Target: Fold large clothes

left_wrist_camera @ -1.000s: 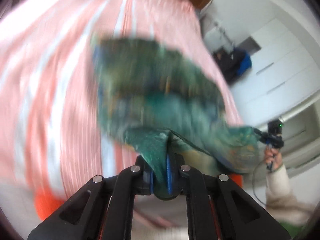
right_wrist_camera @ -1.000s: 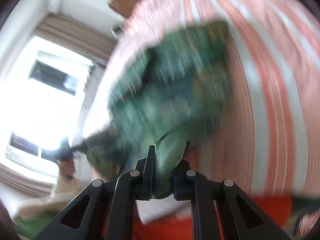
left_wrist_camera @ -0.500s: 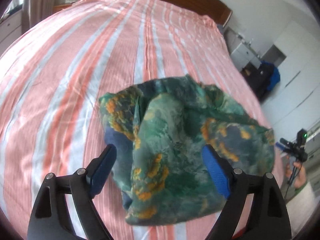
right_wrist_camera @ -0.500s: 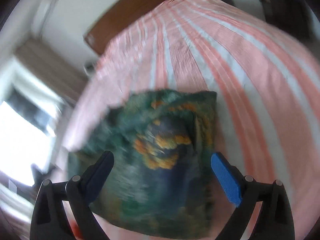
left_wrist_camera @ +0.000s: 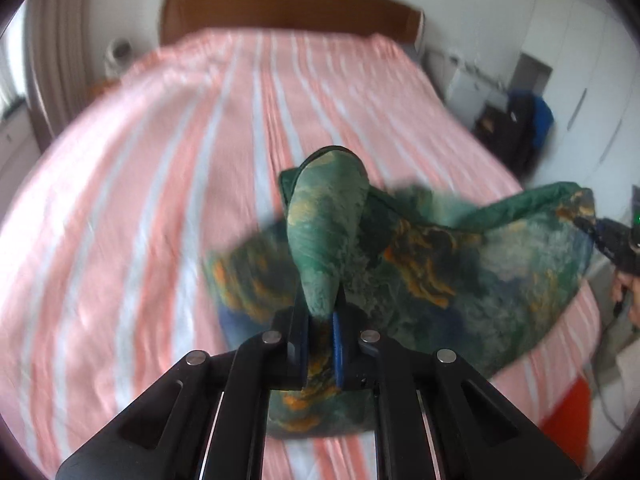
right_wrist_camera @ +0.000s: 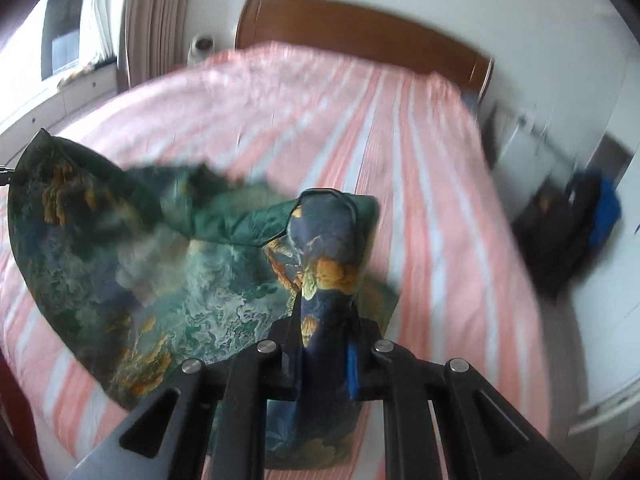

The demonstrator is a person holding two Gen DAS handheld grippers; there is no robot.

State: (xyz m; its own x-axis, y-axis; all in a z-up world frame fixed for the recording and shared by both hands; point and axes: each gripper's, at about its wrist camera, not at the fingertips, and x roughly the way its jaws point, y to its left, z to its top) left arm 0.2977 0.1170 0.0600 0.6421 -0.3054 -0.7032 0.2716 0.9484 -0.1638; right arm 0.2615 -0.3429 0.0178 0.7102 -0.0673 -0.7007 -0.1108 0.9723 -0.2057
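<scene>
A green garment with orange and blue print (left_wrist_camera: pixel 460 264) hangs stretched above the pink and white striped bed (left_wrist_camera: pixel 160 184). My left gripper (left_wrist_camera: pixel 320 332) is shut on one bunched corner of it. My right gripper (right_wrist_camera: pixel 324 344) is shut on another bunched corner; the cloth (right_wrist_camera: pixel 168 272) spreads to the left of it. In the left wrist view the right gripper (left_wrist_camera: pixel 616 240) shows at the far right edge, holding the cloth's other end. The lower part of the garment droops onto the bed.
A brown wooden headboard (left_wrist_camera: pixel 288 4) stands at the bed's far end. A dark bag with blue fabric (left_wrist_camera: pixel 520 128) sits on the floor to the bed's right, by white cupboards (left_wrist_camera: pixel 592 80). Curtains and a window (right_wrist_camera: pixel 80 32) are on the left.
Half a second ago both grippers were open above the garment lying crumpled on the bed. Now both are shut on its corners and have lifted and spread it.
</scene>
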